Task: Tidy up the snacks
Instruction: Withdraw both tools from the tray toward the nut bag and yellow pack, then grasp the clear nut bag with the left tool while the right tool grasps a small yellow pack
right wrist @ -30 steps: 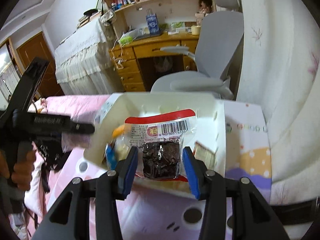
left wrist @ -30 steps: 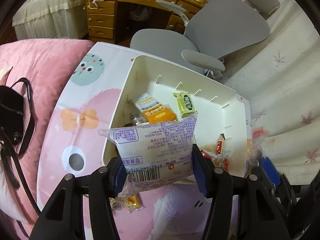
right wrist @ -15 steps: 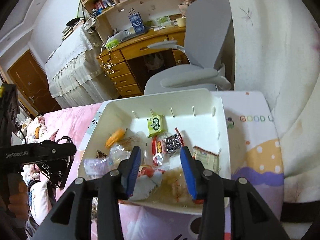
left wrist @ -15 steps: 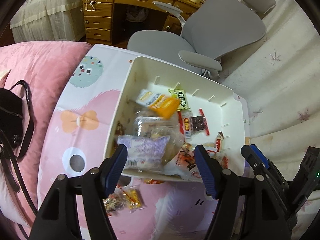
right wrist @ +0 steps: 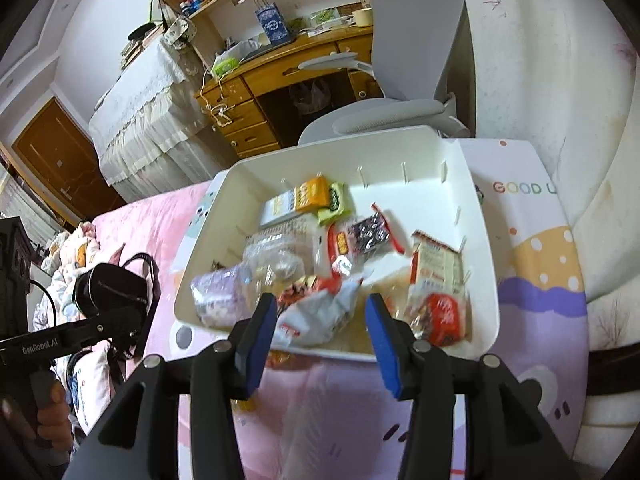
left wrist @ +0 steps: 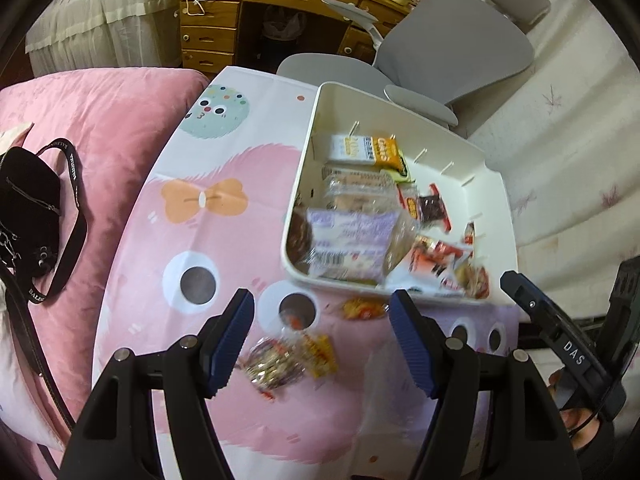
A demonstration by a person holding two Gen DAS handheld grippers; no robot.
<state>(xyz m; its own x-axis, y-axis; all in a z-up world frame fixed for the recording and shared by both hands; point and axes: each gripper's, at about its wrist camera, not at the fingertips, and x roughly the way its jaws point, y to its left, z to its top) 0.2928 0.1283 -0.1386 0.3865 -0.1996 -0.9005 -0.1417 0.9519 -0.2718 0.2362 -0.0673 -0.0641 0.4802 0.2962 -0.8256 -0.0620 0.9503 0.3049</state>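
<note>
A white bin [left wrist: 307,148] sits on a cartoon-print mat and holds several snack packets. Among them are a purple-and-white packet [left wrist: 348,240] near its front wall and a dark red-edged packet [left wrist: 430,208]. My left gripper [left wrist: 320,312] hangs open over the mat in front of the bin, above two loose packets: a silver-and-yellow one [left wrist: 284,360] and a small orange one [left wrist: 362,307]. In the right wrist view the bin [right wrist: 400,152] lies just ahead. My right gripper [right wrist: 320,318] hovers at its near rim, jaws opening, with nothing pressed between the pads.
A pink duvet [left wrist: 100,120] with a black strapped bag [left wrist: 28,208] lies left of the mat [left wrist: 200,240]. Behind the bin stand a grey office chair [left wrist: 452,48] and a wooden desk [left wrist: 248,4]. The right gripper's body [left wrist: 560,340] sits close at the bin's right corner.
The left gripper let the purple-and-white packet drop into the bin, opened, and drew back over the loose packets. The right gripper released the dark packet into the bin and sank lower.
</note>
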